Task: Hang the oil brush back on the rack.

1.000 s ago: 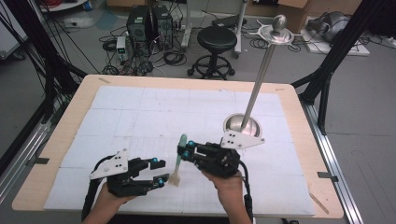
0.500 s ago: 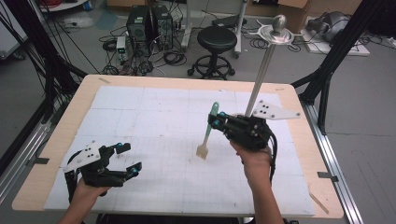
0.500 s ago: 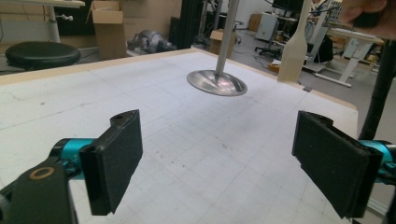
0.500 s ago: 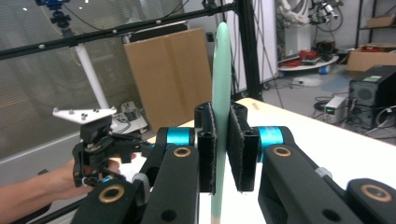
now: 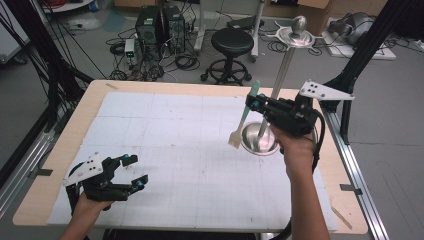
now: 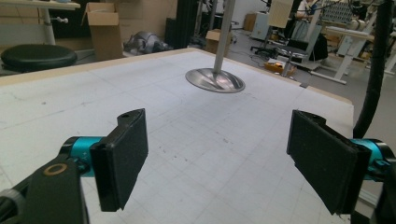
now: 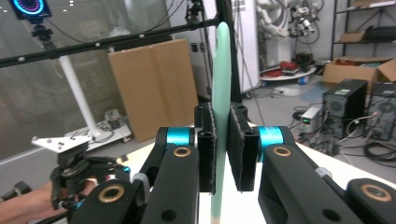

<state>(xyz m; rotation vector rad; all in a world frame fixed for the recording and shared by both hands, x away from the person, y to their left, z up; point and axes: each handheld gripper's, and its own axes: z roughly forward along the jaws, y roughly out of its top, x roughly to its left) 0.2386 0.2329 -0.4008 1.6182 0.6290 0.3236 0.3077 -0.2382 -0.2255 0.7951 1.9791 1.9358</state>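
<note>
A spatula (image 5: 248, 107) with a pale green handle and a beige flat head hangs head-down above the table's right side. My right gripper (image 5: 255, 104) is shut on its handle, just in front of the metal stand's pole. In the right gripper view the green handle (image 7: 221, 70) stands upright, pinched between the pads of my right gripper (image 7: 222, 149). My left gripper (image 5: 136, 170) rests low near the front left of the mat. Its jaws have just swung wide and eased in slightly, with nothing between them. In its own view the left gripper (image 6: 219, 158) gapes over bare mat.
A metal stand with a round base (image 5: 260, 137) and a tall pole topped by a dish and ball (image 5: 296, 30) is at the table's right; its base (image 6: 215, 79) lies ahead of the left gripper. A white gridded mat (image 5: 175, 135) covers the table.
The right gripper has carried the spatula up and to the right, over to the stand. The left gripper let go of it, opened and drew back to the front left.
</note>
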